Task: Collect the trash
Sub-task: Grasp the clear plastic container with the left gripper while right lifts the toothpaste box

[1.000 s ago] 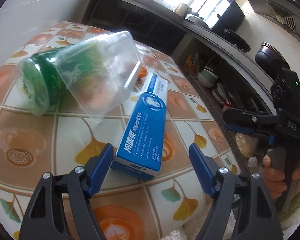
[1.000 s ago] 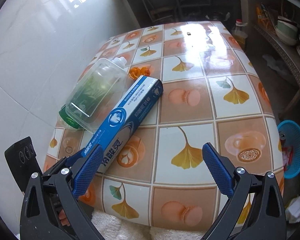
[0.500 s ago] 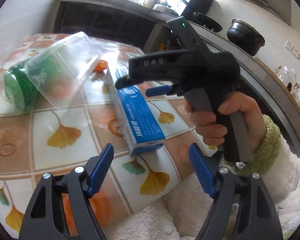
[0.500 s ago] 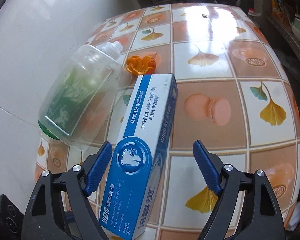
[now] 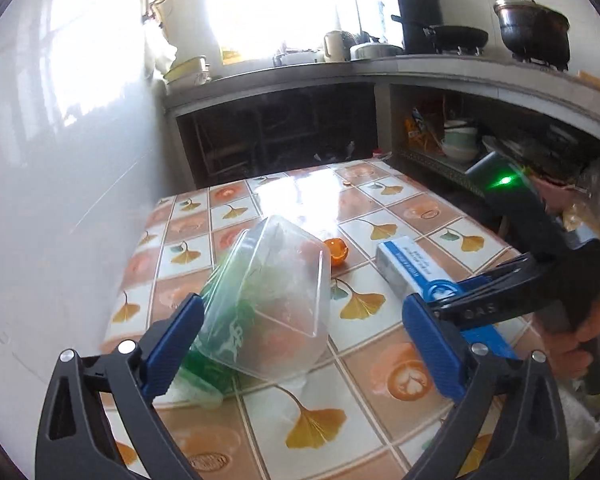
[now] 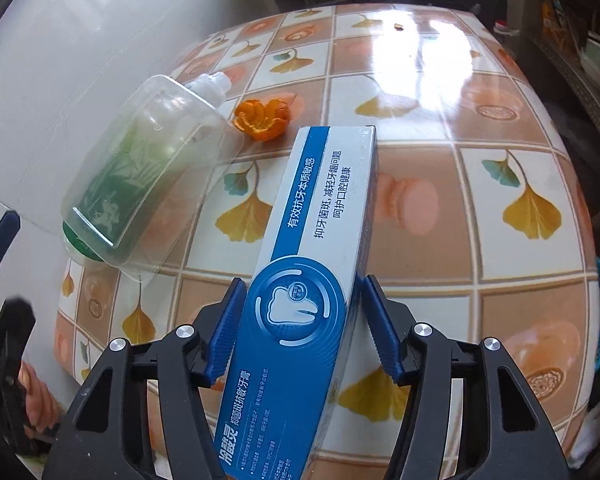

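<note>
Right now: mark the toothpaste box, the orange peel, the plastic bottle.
toothpaste box (image 6: 300,312), right wrist view, on the tooth logo face
orange peel (image 6: 262,120), right wrist view, on the curled middle
plastic bottle (image 5: 272,304), left wrist view, on the clear side wall

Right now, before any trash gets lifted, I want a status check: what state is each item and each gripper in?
Plastic bottle: lying on its side, looks empty, ungripped.
Toothpaste box: flat on the table, between the right fingers.
Orange peel: loose on the table, untouched.
Left gripper: wide open, fingers just opened further, holding nothing.
Right gripper: fingers have just been closing around the box; firm contact unclear.
</note>
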Tool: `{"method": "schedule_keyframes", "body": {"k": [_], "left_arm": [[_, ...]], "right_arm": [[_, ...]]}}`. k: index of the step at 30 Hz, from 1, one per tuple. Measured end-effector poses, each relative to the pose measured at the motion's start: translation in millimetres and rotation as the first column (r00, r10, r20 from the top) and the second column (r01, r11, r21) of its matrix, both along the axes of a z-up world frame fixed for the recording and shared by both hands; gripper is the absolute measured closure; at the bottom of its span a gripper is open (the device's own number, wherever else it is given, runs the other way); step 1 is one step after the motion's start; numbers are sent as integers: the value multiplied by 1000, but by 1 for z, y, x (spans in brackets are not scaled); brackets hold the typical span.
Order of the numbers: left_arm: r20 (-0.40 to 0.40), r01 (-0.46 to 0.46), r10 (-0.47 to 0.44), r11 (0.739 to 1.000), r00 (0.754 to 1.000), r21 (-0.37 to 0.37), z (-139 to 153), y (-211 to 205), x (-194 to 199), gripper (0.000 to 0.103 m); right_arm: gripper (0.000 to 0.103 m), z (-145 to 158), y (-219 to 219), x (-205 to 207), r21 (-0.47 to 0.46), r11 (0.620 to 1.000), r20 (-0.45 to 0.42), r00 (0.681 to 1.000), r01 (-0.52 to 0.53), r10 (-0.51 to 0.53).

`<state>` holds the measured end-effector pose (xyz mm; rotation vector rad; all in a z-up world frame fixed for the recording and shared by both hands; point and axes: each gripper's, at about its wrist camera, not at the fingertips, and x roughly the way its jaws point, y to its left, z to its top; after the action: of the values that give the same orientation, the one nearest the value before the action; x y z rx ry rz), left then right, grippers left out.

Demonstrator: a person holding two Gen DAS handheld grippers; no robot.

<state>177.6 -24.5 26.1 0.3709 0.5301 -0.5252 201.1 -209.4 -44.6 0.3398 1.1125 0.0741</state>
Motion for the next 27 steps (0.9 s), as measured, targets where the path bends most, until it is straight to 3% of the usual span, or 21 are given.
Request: {"method": "schedule_keyframes", "body": {"k": [3,7,12,15,18,22,27], "left_arm": [[17,6,-8,991,1000,132,-13,-22,20,6],[17,-21,17,950,1000,313,-38,-45,52,6],[-1,-50,57,885,998,462,-67,-57,79,6],[-9,-51,65,863,998,503,-74,-60,87,6],[9,-55,60,845,998,532,-78,-62,88,14],[23,-54,49,839,999,541,-77,-64,79,17],[107,-88,33,826,994,556,-62,-64,57,18]], "right_arm": [[48,-1,-20,-13,6,999,6,999,32,-32],[48,-1,-42,-25,30,998,15,998,60,-60],[48,-3,-49,-33,57,997,32,998,60,-62],[48,-1,-52,-39,71,996,41,998,53,-56],[48,4,-61,-49,89,995,49,997,50,-55],[48,9,-71,-59,103,994,58,997,48,-55],[48,7,-72,-57,111,993,63,996,48,-55]]}}
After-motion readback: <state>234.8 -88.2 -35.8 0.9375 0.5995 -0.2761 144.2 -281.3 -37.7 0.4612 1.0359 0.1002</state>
